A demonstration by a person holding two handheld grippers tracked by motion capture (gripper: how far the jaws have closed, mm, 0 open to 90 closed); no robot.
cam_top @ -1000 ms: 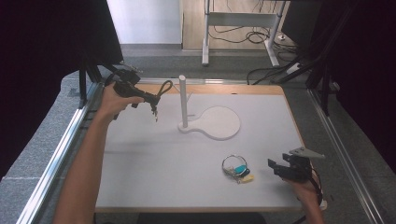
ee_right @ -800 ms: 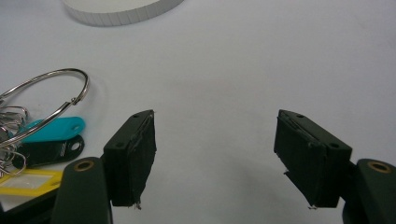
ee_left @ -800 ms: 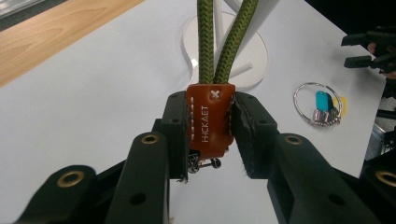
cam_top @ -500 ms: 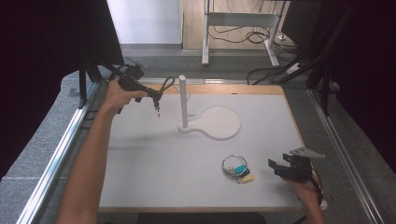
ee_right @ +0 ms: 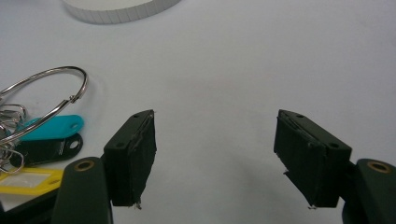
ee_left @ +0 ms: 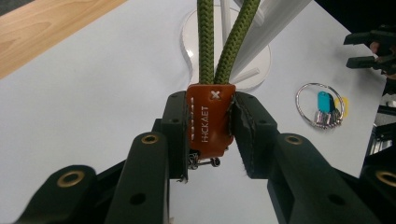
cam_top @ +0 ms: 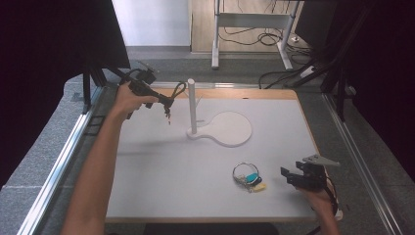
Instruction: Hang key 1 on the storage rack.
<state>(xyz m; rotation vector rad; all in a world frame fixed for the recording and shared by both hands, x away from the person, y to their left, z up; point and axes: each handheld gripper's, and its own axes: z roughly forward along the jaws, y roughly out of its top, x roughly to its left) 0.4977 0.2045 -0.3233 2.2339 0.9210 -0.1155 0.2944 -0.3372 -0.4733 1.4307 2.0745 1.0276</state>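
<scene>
My left gripper [ee_left: 210, 126] is shut on the orange leather tab [ee_left: 210, 119] of a green rope loop [ee_left: 205, 42]. In the high view the left gripper [cam_top: 165, 102] hangs above the table's far left, and the rope loop [cam_top: 179, 90] is just left of the white post [cam_top: 192, 105]. The post stands on a round white base [cam_top: 230, 129]. A key ring with teal, black and yellow tags [cam_top: 248, 176] lies on the table at the near right. My right gripper [cam_top: 289, 177] stands open just right of the key ring [ee_right: 46, 93], with nothing between its jaws [ee_right: 215, 154].
The white tabletop [cam_top: 161, 171] has a wooden strip along its far edge [cam_top: 244, 93]. Metal rails [cam_top: 58, 161] run along both sides. Cables and a desk frame [cam_top: 254, 22] lie on the floor beyond the table.
The left gripper, with the rope loop, has shifted a little to the right toward the post. The right gripper and the key ring have stayed put.
</scene>
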